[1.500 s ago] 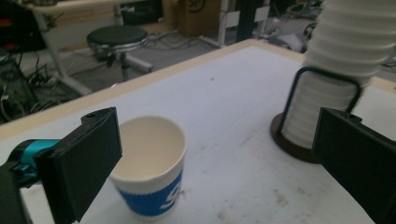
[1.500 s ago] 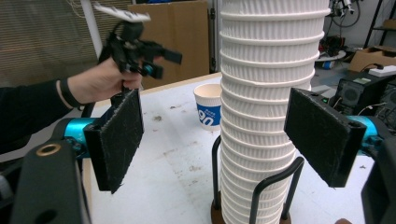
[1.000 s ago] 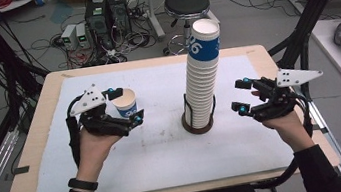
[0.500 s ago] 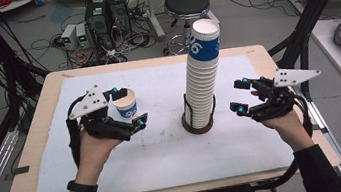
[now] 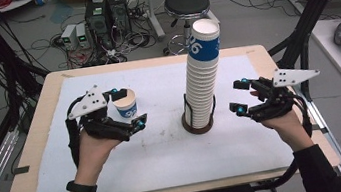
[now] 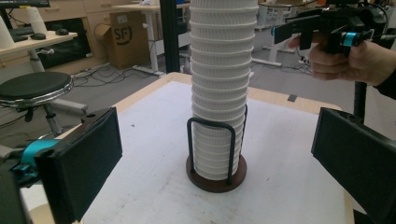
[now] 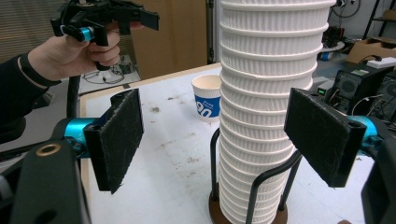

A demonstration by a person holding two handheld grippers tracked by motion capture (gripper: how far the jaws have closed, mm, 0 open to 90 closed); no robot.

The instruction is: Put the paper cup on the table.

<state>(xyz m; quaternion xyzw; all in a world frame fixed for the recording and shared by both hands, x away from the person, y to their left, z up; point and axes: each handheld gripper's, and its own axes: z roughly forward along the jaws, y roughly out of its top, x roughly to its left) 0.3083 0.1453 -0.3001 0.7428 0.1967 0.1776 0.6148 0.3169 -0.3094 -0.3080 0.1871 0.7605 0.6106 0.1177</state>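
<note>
- My left gripper sits at the left of the table, jaws apart; nothing is pinched between them.
- Single paper cup stands upright on the white mat. From the high view it lies in line with the 2 left jaws, one behind it and one in front. I cannot tell whether either pad touches it.
- The left gripper view looks between both black pads with a wide gap; that gap faces the cup stack, which stands well apart, not between the pads.
- My right gripper is at the right of the table, jaws apart, empty, pointing toward the stack.
- In the right gripper view the stack rises in the middle of the frame between the 2 pads, but it stands beyond them; neither pad presses it.
- The stack sits upright in a wire holder with a round dark base, near the middle of the mat, between my 2 grippers. Top cup carries a blue band with white print.
- Right gripper view also shows the single cup past the stack, to its left, blue print facing the camera.
- White mat covers most of the wooden table; some small marks on it.
- Beyond the far edge: a black stool and electronics boxes on the floor.
</note>
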